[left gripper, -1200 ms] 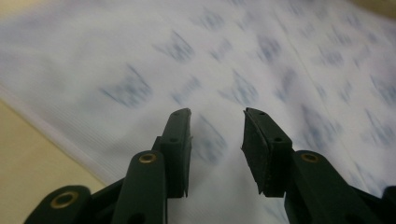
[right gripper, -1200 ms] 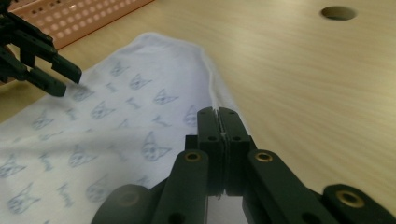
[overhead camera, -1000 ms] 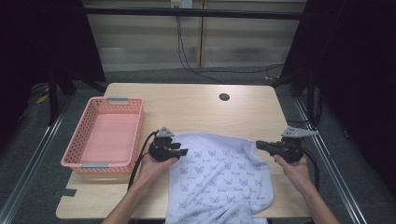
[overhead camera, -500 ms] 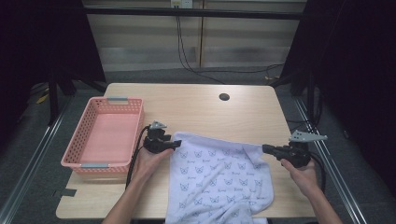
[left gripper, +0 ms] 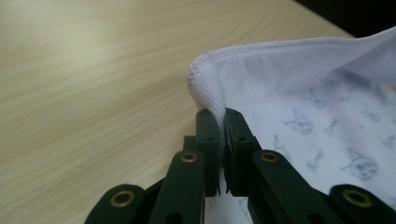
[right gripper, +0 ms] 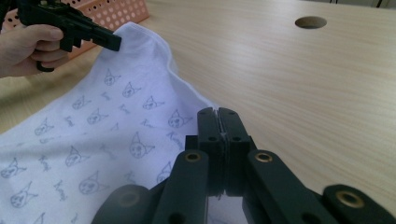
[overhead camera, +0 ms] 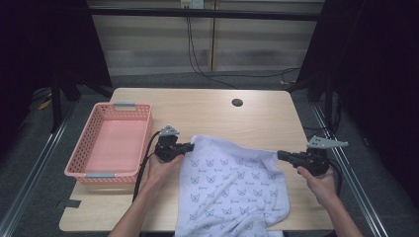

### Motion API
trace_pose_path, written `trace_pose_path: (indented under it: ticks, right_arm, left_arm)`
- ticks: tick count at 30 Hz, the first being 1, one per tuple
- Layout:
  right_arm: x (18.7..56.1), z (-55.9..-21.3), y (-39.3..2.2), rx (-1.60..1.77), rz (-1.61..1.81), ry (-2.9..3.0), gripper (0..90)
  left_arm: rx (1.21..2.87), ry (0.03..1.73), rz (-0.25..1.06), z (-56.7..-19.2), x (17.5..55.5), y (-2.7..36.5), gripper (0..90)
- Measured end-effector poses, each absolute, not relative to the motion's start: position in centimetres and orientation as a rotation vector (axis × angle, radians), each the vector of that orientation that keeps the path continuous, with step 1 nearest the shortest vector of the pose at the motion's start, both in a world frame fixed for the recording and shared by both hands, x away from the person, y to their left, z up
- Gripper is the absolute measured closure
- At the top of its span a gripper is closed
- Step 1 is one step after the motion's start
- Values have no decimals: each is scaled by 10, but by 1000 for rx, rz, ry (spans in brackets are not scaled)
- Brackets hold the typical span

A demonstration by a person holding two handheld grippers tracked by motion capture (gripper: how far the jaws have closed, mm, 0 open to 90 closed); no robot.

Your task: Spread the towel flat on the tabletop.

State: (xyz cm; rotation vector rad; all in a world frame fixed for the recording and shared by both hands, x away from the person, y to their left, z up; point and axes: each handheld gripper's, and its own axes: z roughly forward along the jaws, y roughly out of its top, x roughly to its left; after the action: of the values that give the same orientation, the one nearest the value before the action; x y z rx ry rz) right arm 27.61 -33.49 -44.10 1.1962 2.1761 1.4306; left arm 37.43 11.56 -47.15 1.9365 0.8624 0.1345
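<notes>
A white cloth (overhead camera: 232, 182) printed with small cat faces lies on the wooden table (overhead camera: 207, 108), and its near end hangs over the front edge. My left gripper (overhead camera: 190, 147) is shut on the cloth's far left corner. In the left gripper view the jaws (left gripper: 223, 114) have just closed and pinch the hemmed corner of the cloth (left gripper: 299, 93). My right gripper (overhead camera: 280, 155) is shut on the far right corner, and the cloth's edge (right gripper: 93, 130) runs in between its jaws (right gripper: 218, 112). The left gripper (right gripper: 114, 43) shows across the cloth in the right gripper view.
A pink plastic basket (overhead camera: 111, 143) stands empty at the table's left, close to my left hand; its corner (right gripper: 116, 11) also shows in the right gripper view. A round cable hole (overhead camera: 237, 102) is in the table's far middle. Dark floor and rails surround the table.
My left gripper has shifted slightly away from me and its jaws have closed on the cloth's left corner. The cloth's far edge is drawn straighter between the grippers. The right gripper stays put.
</notes>
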Motion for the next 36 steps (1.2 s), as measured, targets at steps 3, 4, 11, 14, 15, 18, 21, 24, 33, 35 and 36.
trace_pose_path:
  ticks: [3, 4, 11, 14, 15, 18, 21, 24, 33, 35, 36]
  right_arm:
    - [276, -431, -336, 1178, 1457, 2146, 893]
    - [276, -426, -337, 1171, 1463, 2134, 893]
    - [280, -386, -341, 1116, 1524, 2028, 894]
    - [286, -371, -339, 1086, 1533, 2002, 895]
    - [288, -366, -339, 1081, 1533, 1995, 895]
    - [298, -349, -337, 1063, 1545, 1961, 896]
    - [310, -334, -337, 1048, 1541, 1937, 896]
    - [324, -319, -338, 1054, 1533, 1919, 897]
    - [385, -295, -337, 1097, 1481, 1876, 897]
    - [408, -296, -340, 1139, 1469, 1857, 897]
    - [408, -296, -340, 1139, 1469, 1857, 897]
  left_arm:
    - [1930, 814, 154, -451, 368, 120, 865]
    - [1927, 800, 172, -443, 365, 120, 866]
    - [1884, 732, 248, -395, 358, 133, 866]
    - [1853, 729, 267, -380, 359, 141, 865]
    - [1846, 725, 274, -376, 360, 143, 865]
    - [1835, 725, 298, -363, 361, 150, 865]
    - [1821, 714, 319, -351, 365, 155, 865]
    - [1806, 724, 339, -340, 374, 158, 865]
    - [1795, 786, 392, -314, 425, 148, 862]
    - [1791, 868, 393, -321, 444, 142, 767]
    - [1791, 868, 393, -321, 444, 142, 694]
